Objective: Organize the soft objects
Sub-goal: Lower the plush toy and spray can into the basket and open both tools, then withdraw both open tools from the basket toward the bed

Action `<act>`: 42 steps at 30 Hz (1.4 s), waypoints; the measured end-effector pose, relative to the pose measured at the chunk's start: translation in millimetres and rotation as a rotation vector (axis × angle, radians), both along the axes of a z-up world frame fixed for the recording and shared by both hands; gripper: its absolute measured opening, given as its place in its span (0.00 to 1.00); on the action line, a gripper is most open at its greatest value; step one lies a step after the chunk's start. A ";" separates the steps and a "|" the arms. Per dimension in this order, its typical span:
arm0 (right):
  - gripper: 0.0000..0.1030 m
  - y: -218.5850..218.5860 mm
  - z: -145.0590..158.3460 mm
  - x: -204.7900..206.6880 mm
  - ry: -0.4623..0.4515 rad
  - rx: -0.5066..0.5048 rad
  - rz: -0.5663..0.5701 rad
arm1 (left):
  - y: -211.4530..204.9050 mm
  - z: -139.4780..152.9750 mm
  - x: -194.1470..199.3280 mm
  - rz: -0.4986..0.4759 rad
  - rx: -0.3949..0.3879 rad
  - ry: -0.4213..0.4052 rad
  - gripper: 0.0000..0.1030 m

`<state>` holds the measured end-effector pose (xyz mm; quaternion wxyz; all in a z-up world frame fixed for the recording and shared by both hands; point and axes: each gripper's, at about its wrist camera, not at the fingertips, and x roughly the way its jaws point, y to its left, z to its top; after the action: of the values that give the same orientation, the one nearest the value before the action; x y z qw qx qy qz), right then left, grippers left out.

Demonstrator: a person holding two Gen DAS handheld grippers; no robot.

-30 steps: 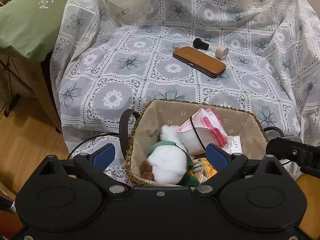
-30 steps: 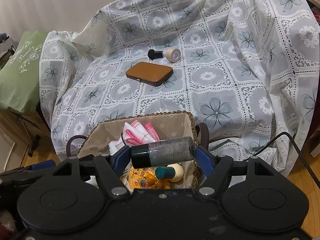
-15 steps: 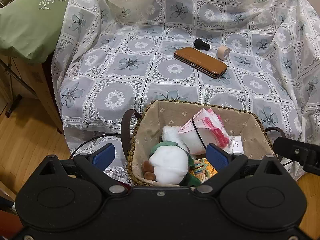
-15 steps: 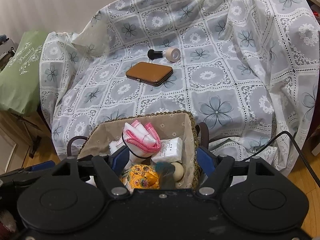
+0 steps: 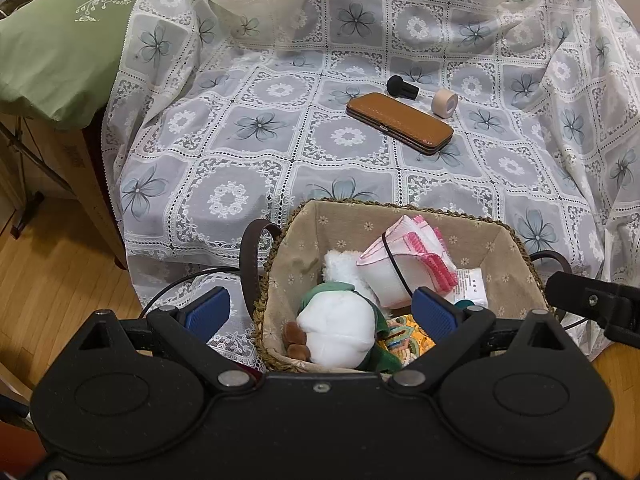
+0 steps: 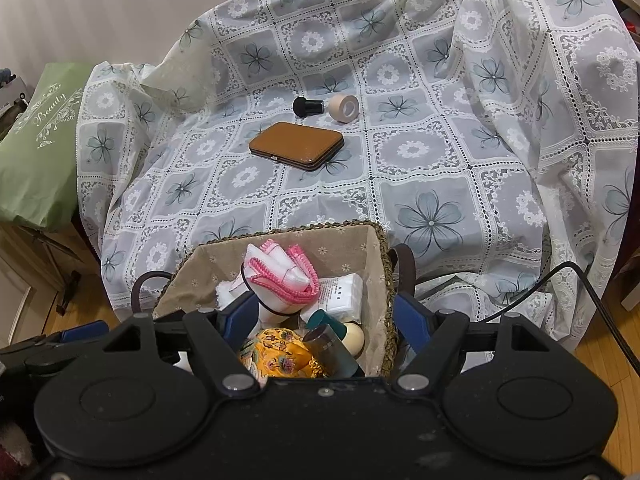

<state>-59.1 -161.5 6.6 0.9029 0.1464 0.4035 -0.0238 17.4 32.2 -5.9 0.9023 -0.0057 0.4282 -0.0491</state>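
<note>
A woven basket [image 5: 280, 248] [image 6: 382, 256] with a beige liner stands at the near edge of the lace-covered seat. In it lie a white plush toy in green [image 5: 338, 326], a pink-edged white cloth [image 5: 404, 258] [image 6: 280, 270], a white packet [image 6: 340, 294], a yellow embroidered pouch [image 6: 280, 354] and a dark grey bottle [image 6: 330, 346]. My left gripper [image 5: 322, 314] is open and empty above the basket's left part. My right gripper [image 6: 328, 316] is open and empty above its right part, just over the bottle.
On the lace cover [image 5: 260, 128] behind the basket lie a brown case [image 5: 400, 122] [image 6: 296, 144], a black knob [image 5: 400, 86] and a beige tape roll [image 5: 445, 102]. A green cushion [image 5: 52, 36] lies at the left. Wooden floor shows below.
My right gripper opened and let go of the dark bottle, which dropped into the basket. The left gripper has hardly moved.
</note>
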 end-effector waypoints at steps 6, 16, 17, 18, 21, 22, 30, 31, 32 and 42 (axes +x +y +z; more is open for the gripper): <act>0.72 0.5 -0.2 0.0 0.000 0.000 -0.002 | -0.4 0.2 -0.2 0.001 0.000 0.000 0.92; 0.72 1.0 -0.9 0.8 0.006 -0.001 0.000 | -3.0 0.5 -0.1 -0.005 0.011 0.000 0.92; 0.73 0.9 -1.3 0.9 0.007 -0.001 0.000 | -3.1 0.5 -0.3 -0.005 0.011 0.000 0.92; 0.73 0.7 -1.8 1.0 0.009 -0.001 0.000 | -2.4 0.2 -0.4 -0.006 0.013 0.000 0.92; 0.73 -0.2 -3.9 1.3 0.015 -0.001 0.000 | -3.0 0.5 -0.3 -0.008 0.018 -0.002 0.92; 0.73 -0.7 -4.5 1.5 0.017 -0.001 0.000 | -2.9 0.4 -0.4 -0.008 0.018 -0.002 0.92; 0.73 -1.6 -9.5 4.0 0.037 0.001 0.000 | -1.9 -0.1 0.6 -0.013 0.035 -0.008 0.92; 0.73 -1.7 -10.8 5.1 0.041 0.001 0.000 | -1.5 -0.6 1.2 -0.014 0.039 -0.006 0.92; 0.73 -1.8 -11.9 5.6 0.045 0.001 -0.001 | -2.9 -1.2 1.9 -0.016 0.043 -0.004 0.92; 0.73 -4.9 -16.5 17.0 0.072 0.004 -0.003 | -7.0 -2.6 11.0 -0.026 0.081 0.003 0.92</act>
<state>-42.1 -166.4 -9.9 0.8874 0.1481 0.4356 -0.0296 28.4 25.2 -8.4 0.9004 0.0364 0.4315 -0.0434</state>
